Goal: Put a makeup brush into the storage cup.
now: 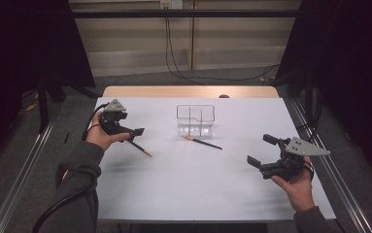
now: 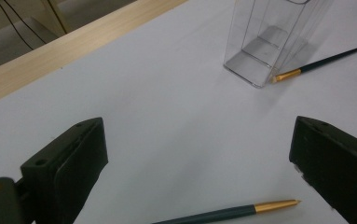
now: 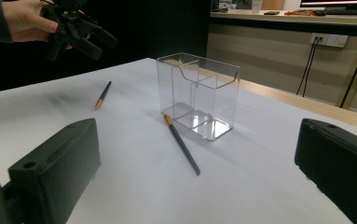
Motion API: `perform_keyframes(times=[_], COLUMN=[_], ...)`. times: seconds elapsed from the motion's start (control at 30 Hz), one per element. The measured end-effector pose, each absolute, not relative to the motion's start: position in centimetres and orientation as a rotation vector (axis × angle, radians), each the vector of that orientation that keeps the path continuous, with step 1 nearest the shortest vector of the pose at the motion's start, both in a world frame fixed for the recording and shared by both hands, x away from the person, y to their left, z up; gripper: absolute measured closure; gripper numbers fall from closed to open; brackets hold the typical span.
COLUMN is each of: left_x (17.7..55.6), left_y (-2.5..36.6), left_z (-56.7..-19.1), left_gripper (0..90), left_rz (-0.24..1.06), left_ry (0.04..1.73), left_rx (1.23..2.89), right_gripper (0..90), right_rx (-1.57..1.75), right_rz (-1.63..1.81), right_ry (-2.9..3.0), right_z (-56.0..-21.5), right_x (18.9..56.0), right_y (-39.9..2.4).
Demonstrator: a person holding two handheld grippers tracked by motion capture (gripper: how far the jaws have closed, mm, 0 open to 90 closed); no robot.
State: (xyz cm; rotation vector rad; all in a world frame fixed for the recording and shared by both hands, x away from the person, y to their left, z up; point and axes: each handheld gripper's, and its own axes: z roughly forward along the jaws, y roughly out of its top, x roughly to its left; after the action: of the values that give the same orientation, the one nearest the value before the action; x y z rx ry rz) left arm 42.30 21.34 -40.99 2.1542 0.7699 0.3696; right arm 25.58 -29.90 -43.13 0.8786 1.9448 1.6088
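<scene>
Left tongs [image 1: 136, 132] apart, empty, held above near pen [image 1: 140, 147] lying flat on white surface [image 1: 183, 189]; second pen [image 1: 202, 142] flat, gold end just beside front of clear divided holder [image 1: 195, 120] standing upright mid-surface; right tongs [image 1: 261, 150] apart, empty, well away at right.

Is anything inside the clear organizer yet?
No. The clear organizer stands empty; its dividers and bare floor show through the walls. Both pens lie outside: one at its base, one near the left tool.
</scene>
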Motion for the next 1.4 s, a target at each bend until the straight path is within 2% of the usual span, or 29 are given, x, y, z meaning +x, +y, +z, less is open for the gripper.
perform_keyframes(times=[0.57,1.2,1.23,1.27,1.3,1.4], left_x=[42.9,43.2,43.5,43.5,43.2,43.4], left_y=[20.6,19.7,20.1,20.1,19.7,19.8], left_z=[-41.2,-41.6,-41.3,-41.3,-41.7,-41.7], left_gripper=[4.3,4.7,4.7,4.7,4.7,4.7], left_rz=[0.302,0.235,0.244,0.24,0.229,0.23], left_ry=[0.77,0.754,0.689,0.688,0.758,0.738], left_rx=[2.325,2.415,2.494,2.499,2.423,2.464], right_gripper=[0.0,0.0,0.0,0.0,0.0,0.0], right_rx=[0.874,0.884,0.884,0.875,0.881,0.886], right_rz=[1.601,1.606,1.607,1.604,1.607,1.597], right_ry=[1.943,1.94,1.94,1.944,1.94,1.939], right_z=[-43.1,-43.2,-43.2,-43.2,-43.2,-43.2], right_x=[25.5,25.6,25.6,25.6,25.6,25.5], right_y=[-29.8,-29.8,-29.8,-29.8,-29.8,-29.7])
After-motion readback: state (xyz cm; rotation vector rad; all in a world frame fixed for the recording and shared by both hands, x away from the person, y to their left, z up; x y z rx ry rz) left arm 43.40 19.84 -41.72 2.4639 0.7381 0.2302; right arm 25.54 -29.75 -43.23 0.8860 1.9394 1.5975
